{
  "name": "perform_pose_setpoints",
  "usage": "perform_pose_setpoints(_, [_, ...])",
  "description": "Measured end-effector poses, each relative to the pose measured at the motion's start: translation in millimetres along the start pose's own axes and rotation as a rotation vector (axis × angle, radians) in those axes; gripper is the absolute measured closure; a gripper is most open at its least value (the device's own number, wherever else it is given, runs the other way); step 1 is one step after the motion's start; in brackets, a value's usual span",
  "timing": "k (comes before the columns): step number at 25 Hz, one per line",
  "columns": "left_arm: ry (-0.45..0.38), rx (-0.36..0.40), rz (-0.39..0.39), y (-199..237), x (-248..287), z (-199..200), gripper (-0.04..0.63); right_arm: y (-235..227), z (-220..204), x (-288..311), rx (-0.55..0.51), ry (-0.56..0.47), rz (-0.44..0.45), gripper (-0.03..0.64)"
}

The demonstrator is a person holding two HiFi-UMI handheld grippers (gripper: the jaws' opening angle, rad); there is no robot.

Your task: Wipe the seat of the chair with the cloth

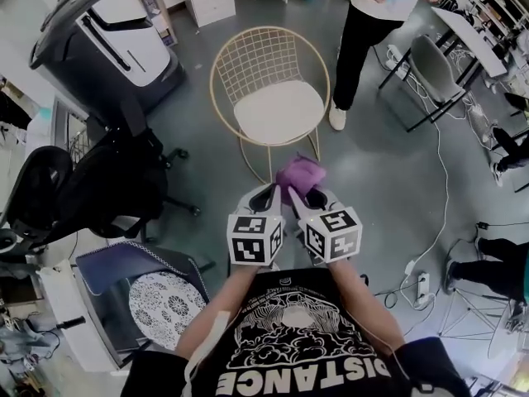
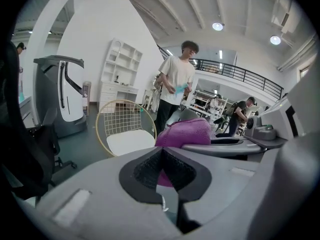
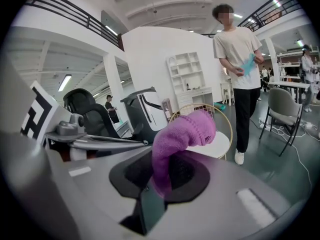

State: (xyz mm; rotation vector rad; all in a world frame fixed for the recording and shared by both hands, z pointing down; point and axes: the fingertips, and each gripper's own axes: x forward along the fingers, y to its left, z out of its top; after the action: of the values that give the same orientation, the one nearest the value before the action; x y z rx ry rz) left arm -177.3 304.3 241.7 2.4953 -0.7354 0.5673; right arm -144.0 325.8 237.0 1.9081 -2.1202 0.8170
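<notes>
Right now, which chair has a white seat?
The round gold wire chair ahead; the black office chair and the grey chair lack one.

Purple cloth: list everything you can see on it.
The cloth is purple, soft and looks knitted or fleecy, and it is bunched into a thick roll. Its lower end is clamped between the jaws of the right hand-held gripper. From there it rises and droops forward at the top. It is held in the air in front of the person, short of the white seat, and it does not touch the chair. Some purple also shows between the left hand-held gripper's jaws, but I cannot tell whether it is gripped there.
</notes>
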Motion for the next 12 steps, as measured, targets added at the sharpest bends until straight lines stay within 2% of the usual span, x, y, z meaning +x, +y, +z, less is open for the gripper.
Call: perform_pose_setpoints(12, [0.042,-0.044,0.055,19.5,88.0,34.6,0.598,-75.6,33.6,60.5,0.027,0.053,0.051,0.557])
